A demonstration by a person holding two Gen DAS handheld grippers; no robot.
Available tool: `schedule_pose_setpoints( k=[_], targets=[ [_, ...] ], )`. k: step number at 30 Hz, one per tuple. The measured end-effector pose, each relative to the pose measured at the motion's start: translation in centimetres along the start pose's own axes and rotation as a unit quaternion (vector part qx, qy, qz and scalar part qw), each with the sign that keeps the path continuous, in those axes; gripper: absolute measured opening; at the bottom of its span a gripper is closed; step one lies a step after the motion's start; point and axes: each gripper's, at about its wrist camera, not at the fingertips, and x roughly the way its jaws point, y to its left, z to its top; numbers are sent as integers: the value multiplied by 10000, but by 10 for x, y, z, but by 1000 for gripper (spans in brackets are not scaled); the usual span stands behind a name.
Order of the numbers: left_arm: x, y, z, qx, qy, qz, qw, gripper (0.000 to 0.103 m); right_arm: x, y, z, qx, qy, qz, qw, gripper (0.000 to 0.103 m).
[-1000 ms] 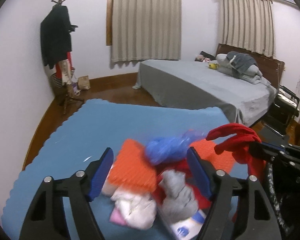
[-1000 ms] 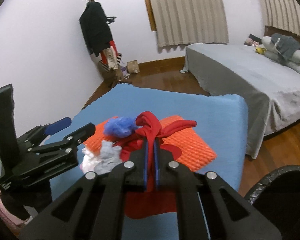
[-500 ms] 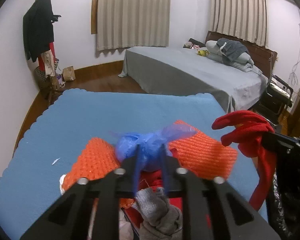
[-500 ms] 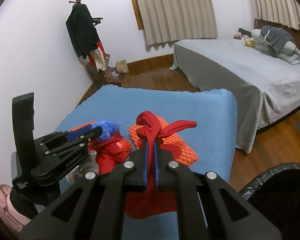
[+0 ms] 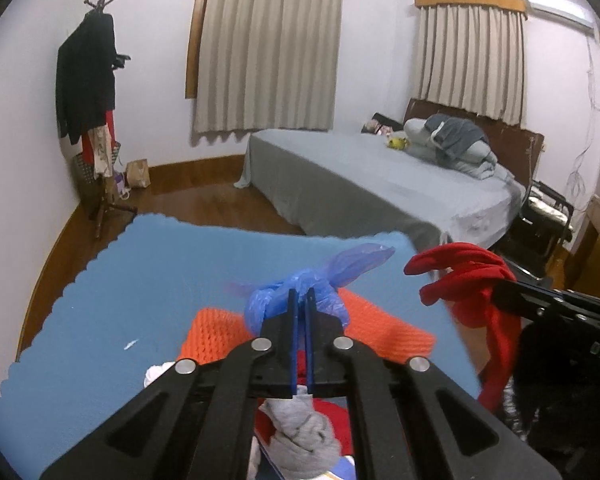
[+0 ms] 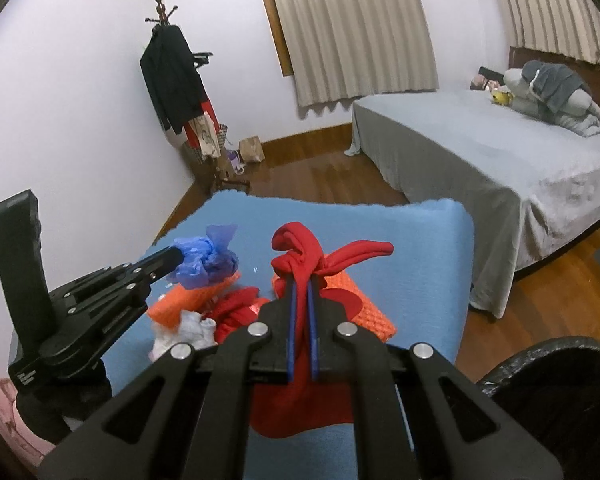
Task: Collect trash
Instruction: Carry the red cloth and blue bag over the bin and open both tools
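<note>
Left hand-held gripper has just clamped crinkly blue plastic bag | right hand-held gripper pinches knotted red cloth

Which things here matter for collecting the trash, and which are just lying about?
Job:
left gripper shut on blue plastic bag
right gripper shut on red cloth
black bin
orange netting
grey wad

Lying about:
bed
coat stand
curtains
blue mat

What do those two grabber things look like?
The left gripper and the right gripper match: black angular plastic arms with triangular cut-outs, round silver pins at the joints, and thin blue pads lining the jaws. The left one also has a tall black handle.
</note>
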Motion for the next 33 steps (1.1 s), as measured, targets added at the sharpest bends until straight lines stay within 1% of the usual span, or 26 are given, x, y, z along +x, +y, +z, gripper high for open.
schedule_pose_setpoints(
  k=[4,9,16,19,25,27,33],
  targets=[
    [-19,-14,8,45,-128,-158,9998,3,-26,-5,5,8,-125,-75,9999,5],
    [-38,-38,14,118,-185,-492,9985,3,-59,-18,2,72,-185,-270,9994,5],
    [-50,-83,11,292,-100,-1097,9935,3,-107,-55,-18,322,-189,-830,9959,5],
    [-54,-108,6,421,-39,-1398,9893,3,-122,-72,-30,446,-167,-1088,9929,5],
    [-55,-156,-6,714,120,-1983,9775,2,-151,-109,-56,764,-140,-1640,9834,5],
    [-53,-170,-10,772,188,-2121,9740,2,-159,-121,-66,874,-121,-1809,9795,5],
    [-43,-205,-24,957,448,-2538,9615,2,-170,-146,-86,1105,-43,-2131,9708,5]
  ],
)
